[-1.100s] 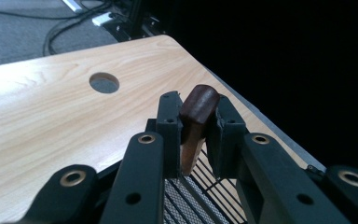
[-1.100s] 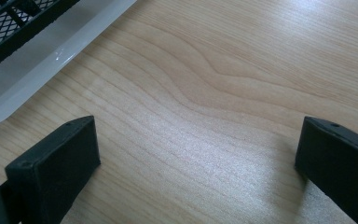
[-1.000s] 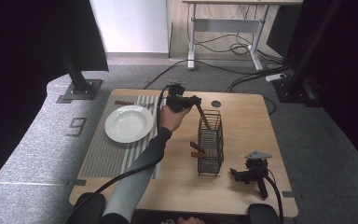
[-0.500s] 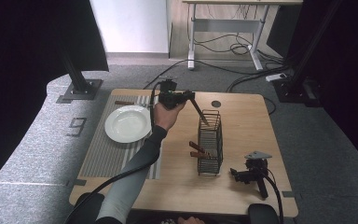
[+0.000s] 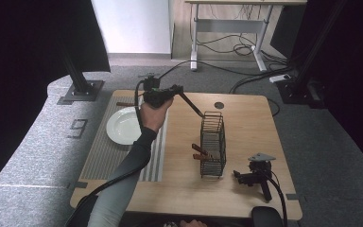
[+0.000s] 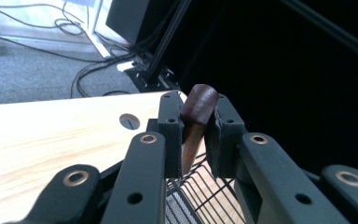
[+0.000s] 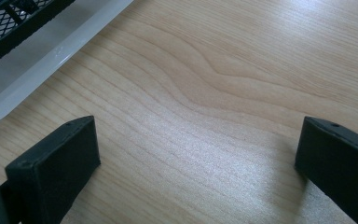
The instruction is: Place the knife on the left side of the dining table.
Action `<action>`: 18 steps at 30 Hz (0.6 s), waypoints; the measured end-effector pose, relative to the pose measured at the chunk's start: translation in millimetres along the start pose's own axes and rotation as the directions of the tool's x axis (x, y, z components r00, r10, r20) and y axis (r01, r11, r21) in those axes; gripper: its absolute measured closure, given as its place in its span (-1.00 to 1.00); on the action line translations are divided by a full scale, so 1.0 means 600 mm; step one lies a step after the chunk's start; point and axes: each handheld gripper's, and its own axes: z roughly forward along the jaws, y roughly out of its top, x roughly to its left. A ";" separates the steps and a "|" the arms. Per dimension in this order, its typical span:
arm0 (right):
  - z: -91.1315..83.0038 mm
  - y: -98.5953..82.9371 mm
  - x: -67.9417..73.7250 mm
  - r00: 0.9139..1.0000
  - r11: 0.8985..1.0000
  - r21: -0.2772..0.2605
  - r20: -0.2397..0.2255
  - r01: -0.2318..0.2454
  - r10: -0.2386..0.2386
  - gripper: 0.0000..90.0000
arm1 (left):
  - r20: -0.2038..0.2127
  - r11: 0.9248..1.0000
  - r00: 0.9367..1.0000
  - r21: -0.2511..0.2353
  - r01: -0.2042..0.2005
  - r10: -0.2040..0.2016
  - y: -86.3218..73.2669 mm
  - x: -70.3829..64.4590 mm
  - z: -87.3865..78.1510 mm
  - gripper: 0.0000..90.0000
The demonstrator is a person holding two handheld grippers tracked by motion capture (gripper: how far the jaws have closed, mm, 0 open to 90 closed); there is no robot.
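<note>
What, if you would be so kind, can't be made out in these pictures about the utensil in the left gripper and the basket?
- Utensil working end: hidden below the left gripper in its own view; too small in the high view.
- Wire basket contents: brown handles poke out, type unreadable through the mesh.
- Basket in the right gripper view: cut off by the top-left edge.

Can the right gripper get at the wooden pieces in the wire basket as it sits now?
Probably yes: right gripper lies open beside the wire basket, bare table between. The wooden pieces poke out the far side, so it must go around or over.
</note>
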 end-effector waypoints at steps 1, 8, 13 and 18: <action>0.000 0.000 0.000 1.000 1.000 0.000 0.000 -0.002 0.002 -1.00 | -0.002 1.000 1.000 -0.009 0.000 0.000 0.002 0.000 -0.006 0.72; 0.000 0.000 0.000 1.000 1.000 0.000 0.000 -0.001 0.001 -1.00 | -0.025 0.999 1.000 -0.044 0.013 -0.014 0.006 0.001 -0.048 0.72; 0.000 0.000 0.000 1.000 1.000 0.000 0.000 -0.001 0.001 -1.00 | -0.055 0.998 0.998 -0.054 0.026 -0.029 -0.002 0.011 -0.077 0.72; 0.000 0.000 0.000 1.000 1.000 0.000 0.000 -0.001 0.001 -1.00 | -0.096 0.997 0.994 -0.067 0.042 -0.048 -0.019 0.025 -0.111 0.72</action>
